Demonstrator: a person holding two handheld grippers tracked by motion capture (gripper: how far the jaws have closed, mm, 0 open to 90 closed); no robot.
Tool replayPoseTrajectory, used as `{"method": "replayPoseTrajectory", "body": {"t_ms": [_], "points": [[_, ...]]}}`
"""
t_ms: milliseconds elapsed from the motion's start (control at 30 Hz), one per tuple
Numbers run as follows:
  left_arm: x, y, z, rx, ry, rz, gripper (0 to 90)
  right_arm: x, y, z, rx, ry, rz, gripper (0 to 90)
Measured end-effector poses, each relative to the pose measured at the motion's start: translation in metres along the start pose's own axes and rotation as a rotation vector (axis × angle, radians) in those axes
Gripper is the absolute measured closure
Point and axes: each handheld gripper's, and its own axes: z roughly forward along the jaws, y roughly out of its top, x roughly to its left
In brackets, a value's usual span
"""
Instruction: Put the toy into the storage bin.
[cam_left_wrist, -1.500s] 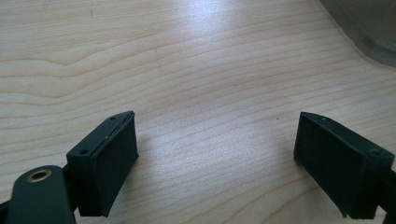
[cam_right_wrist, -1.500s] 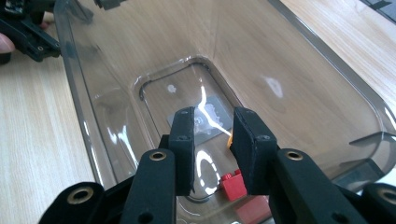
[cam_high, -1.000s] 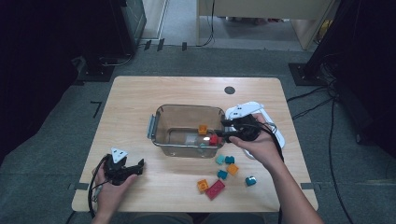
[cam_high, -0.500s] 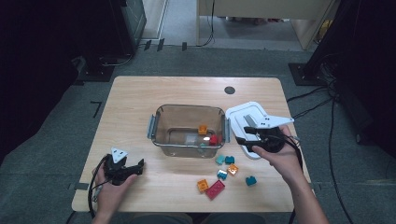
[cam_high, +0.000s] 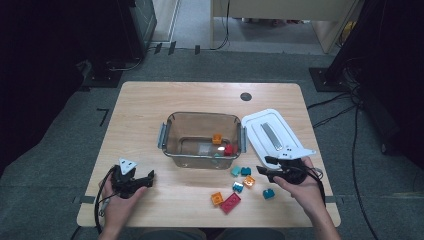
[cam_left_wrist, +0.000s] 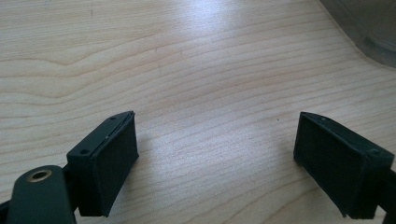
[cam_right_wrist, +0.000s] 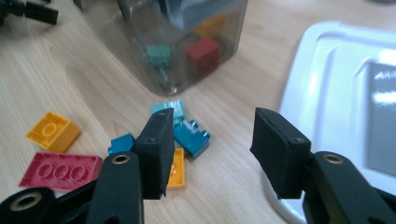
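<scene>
A clear brown bin (cam_high: 172, 137) in the middle of the table holds an orange brick (cam_high: 217, 138), a red brick (cam_high: 229, 149) and a teal one (cam_right_wrist: 159, 53). Several loose bricks lie in front of it, among them a teal brick (cam_right_wrist: 170, 109), a blue brick (cam_right_wrist: 192, 137), an orange brick (cam_high: 217, 198) and a pink plate (cam_high: 230, 202). My right gripper (cam_high: 264, 166) is low over the table between these bricks and the white lid (cam_high: 272, 135). Its jaws have just been closing, stand open, and have nothing between them (cam_right_wrist: 212, 135). My left gripper (cam_high: 145, 179) rests open over bare wood (cam_left_wrist: 215, 144).
The lid lies flat to the right of the bin, its near corner beside my right hand. A further teal-blue brick (cam_high: 268, 193) sits in front of my right gripper's hand. A dark round spot (cam_high: 245, 96) marks the far side of the table.
My right gripper has left the bin's right end and come right, nearer and lower, to the table beside the lid. The left gripper has stayed put.
</scene>
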Motion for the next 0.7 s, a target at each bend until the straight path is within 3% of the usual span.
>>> {"method": "replayPoseTrajectory", "body": {"t_ms": [300, 500, 700], "points": [[0.0, 0.0, 0.0, 0.0, 0.0, 0.0, 13.1, -0.001, -0.012, 0.04, 0.054, 0.026, -0.022, 60.9], [0.0, 0.0, 0.0, 0.0, 0.0, 0.0, 13.1, -0.005, -0.01, 0.053, 0.085, 0.01, -0.037, 62.0], [0.0, 0.0, 0.0, 0.0, 0.0, 0.0, 13.1, -0.002, -0.01, 0.057, 0.087, 0.037, -0.063, 60.8]]}}
